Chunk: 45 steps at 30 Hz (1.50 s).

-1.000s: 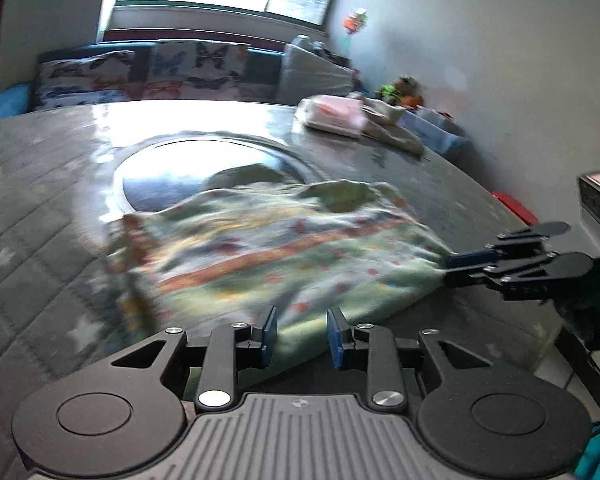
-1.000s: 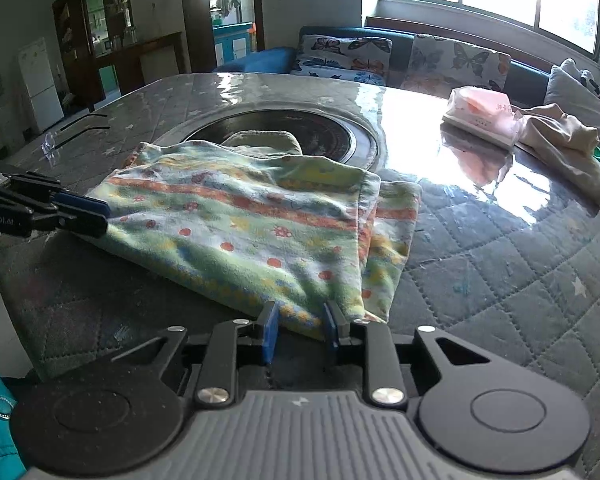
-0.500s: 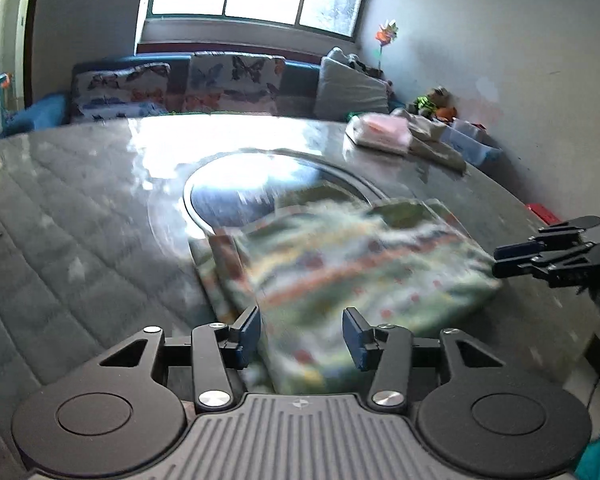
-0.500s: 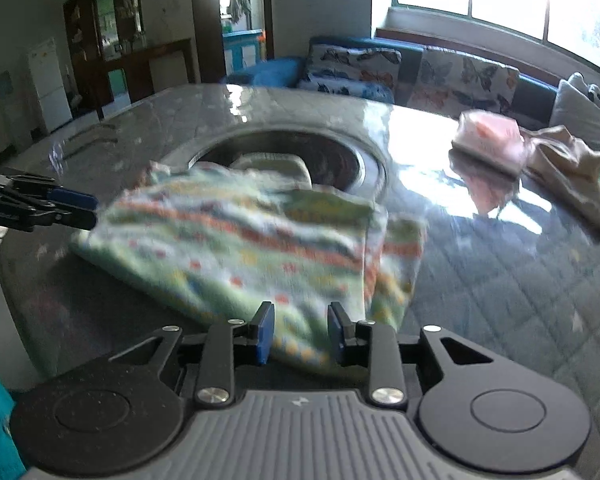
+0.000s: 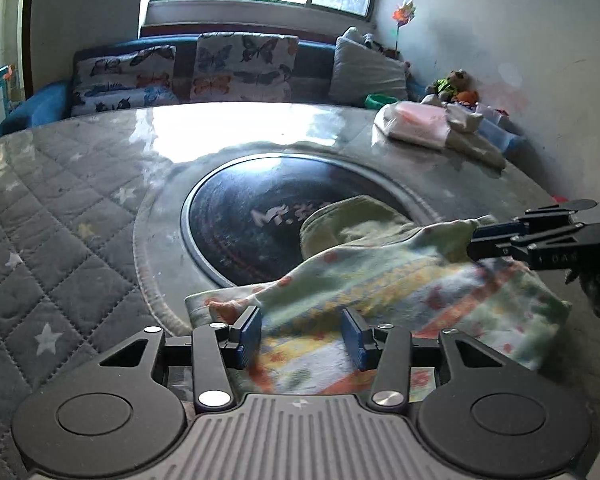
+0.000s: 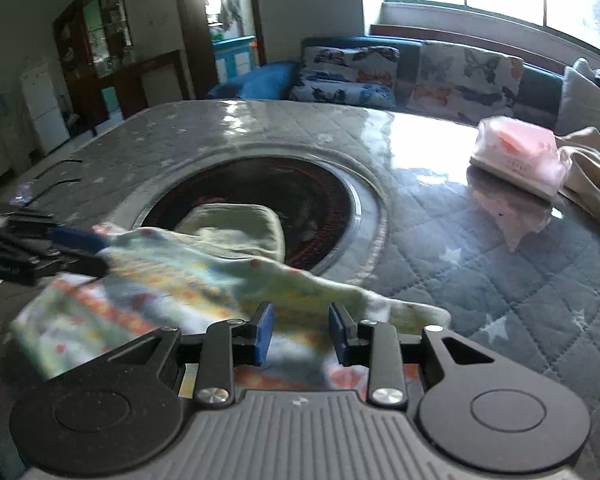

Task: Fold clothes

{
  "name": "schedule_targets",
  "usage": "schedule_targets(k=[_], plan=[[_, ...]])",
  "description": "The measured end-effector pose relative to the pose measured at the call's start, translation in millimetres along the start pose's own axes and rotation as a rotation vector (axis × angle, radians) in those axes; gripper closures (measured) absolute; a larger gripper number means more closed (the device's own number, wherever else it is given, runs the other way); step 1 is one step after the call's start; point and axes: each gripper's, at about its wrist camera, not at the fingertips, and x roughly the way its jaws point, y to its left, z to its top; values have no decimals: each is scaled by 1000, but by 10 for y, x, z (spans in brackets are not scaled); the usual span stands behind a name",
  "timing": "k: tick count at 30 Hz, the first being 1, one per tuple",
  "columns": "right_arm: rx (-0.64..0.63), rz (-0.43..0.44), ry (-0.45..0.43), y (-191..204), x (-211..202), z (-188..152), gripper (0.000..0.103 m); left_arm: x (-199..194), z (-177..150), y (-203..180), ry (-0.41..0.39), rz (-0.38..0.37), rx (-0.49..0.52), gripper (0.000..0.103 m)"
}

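A green patterned garment (image 5: 384, 284) with orange stripes and dots lies folded on the quilted grey table, partly over the dark round inset; it also shows in the right wrist view (image 6: 188, 280). My left gripper (image 5: 302, 334) is open, its blue pads wide apart just above the garment's near edge. My right gripper (image 6: 300, 332) is open over the garment's other edge. Each gripper shows in the other's view, at the garment's far corner: the right one (image 5: 496, 242), the left one (image 6: 80, 248). Whether either touches the cloth I cannot tell.
The table has a dark round inset (image 5: 260, 212) in its middle. A pink folded bundle (image 6: 516, 156) and a beige garment (image 6: 592, 176) lie at the far right of the table. A sofa with butterfly cushions (image 5: 240, 68) stands behind.
Both grippers have opened wider and moved forward over the garment. The garment's top layer has been carried toward the round inset and lies rumpled there.
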Motion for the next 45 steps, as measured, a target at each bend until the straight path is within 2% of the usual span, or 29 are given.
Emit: schedule_targets(k=[4,7,8,10,14,16,19,22,25,30,33,40,45], plan=[[48,0,-10,-99,2,-4,77,-29,-10,44,-8,2,-14,55],[22,-44,-14,-60,-46,4,76,-121,-19,60,-24,26,-30,53],[7,-58,-17,-30,-73,10,75,-155,-23,66,-30,35,-36,50],[-28,-60,-24,67,-147,28,75,-222,-30,78,-41,53,-48,33],[-120,-17,-34,391,-286,48,68,-356,-45,102,-64,90,-72,24],[-187,23,-34,618,-338,43,65,-424,-52,115,-75,108,-84,13],[-272,85,-28,953,-372,8,59,-519,-84,137,-91,142,-95,7],[-346,147,-16,1282,-377,-32,57,-606,-113,167,-110,157,-103,0],[-420,203,-5,1597,-377,-71,55,-672,-136,227,-125,163,-122,0],[-534,241,14,2012,-299,-161,55,-743,-180,345,-139,187,-186,0],[-582,242,23,2175,-249,-217,55,-753,-204,394,-130,205,-207,0],[-657,243,27,2444,-123,-307,58,-750,-246,453,-87,192,-258,0],[-742,189,22,2608,-36,-389,61,-727,-249,459,-65,170,-295,0]])
